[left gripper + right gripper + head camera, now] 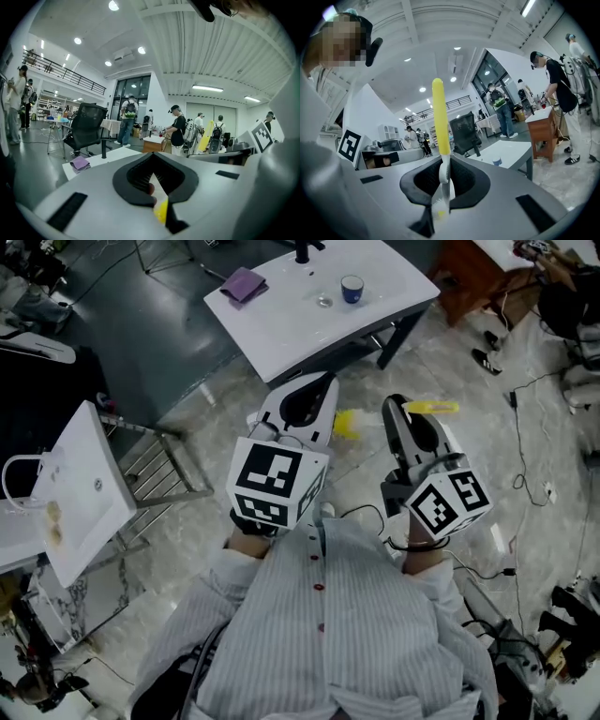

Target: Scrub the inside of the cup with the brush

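Note:
A blue cup [352,289] stands far off on the white table [281,324]; it also shows small in the right gripper view [497,161]. My right gripper [412,432] [443,187] is shut on the brush [438,117], whose yellow handle [431,408] sticks out past the jaws while its white neck sits between them. My left gripper [300,404] [154,183] is held beside it at chest height, shut. A small yellow bit [161,211] shows low in its jaw slit; I cannot tell what it is. Both grippers are well short of the table.
On the table lie a purple cloth [244,284] [79,163] and a small clear thing [324,301]. A white slab on a metal rack [84,493] stands at my left, a brown wooden desk [478,273] at the far right. Cables run over the floor [520,456]. People and a black office chair [86,126] stand beyond.

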A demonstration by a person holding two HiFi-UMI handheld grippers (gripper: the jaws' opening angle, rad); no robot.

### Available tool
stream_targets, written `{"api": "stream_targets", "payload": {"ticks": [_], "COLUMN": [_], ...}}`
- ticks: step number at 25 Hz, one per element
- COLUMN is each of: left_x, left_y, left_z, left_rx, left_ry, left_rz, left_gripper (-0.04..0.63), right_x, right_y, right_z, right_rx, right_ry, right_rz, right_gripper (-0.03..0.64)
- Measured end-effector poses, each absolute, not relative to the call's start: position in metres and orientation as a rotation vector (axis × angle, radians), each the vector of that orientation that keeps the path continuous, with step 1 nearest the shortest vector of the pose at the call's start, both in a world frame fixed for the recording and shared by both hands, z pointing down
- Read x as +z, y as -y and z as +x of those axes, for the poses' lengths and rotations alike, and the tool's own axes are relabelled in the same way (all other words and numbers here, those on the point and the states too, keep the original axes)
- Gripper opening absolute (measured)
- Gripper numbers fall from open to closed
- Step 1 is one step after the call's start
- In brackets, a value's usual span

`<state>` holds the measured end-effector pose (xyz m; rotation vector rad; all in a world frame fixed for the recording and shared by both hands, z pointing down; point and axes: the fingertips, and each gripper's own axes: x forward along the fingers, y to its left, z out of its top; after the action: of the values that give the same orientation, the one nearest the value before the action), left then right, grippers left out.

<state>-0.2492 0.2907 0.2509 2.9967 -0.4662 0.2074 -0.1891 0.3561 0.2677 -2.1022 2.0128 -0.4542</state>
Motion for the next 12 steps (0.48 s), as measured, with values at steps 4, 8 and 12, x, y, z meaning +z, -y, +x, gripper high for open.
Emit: {"api": "stream_targets", "payload": {"ticks": [4, 8, 12], "left_x": [0.255, 0.255, 0.258], "left_y": [-0.244, -0.196, -0.151], "left_z": [-0.211, -0.175, -0.148], "left_rx": [0.236, 0.262, 0.272], "left_ry": [0.419, 0.388, 0.37], "left_rz": [3.001, 3.019, 3.023], "left_gripper": [0.008, 0.008, 0.008], "right_x": [0.271, 0.269, 0.269], "right_y": [-0.309, -0.261, -0.22], "right_z": [-0.155, -0.119, -0.088], "right_rx": [-0.472, -0.48, -0.471], "right_ry": [-1.987, -1.957, -1.919], "right_rz": [-2.126, -2.141, -2.163], "right_gripper": [0.055, 0.055, 0.055]}}
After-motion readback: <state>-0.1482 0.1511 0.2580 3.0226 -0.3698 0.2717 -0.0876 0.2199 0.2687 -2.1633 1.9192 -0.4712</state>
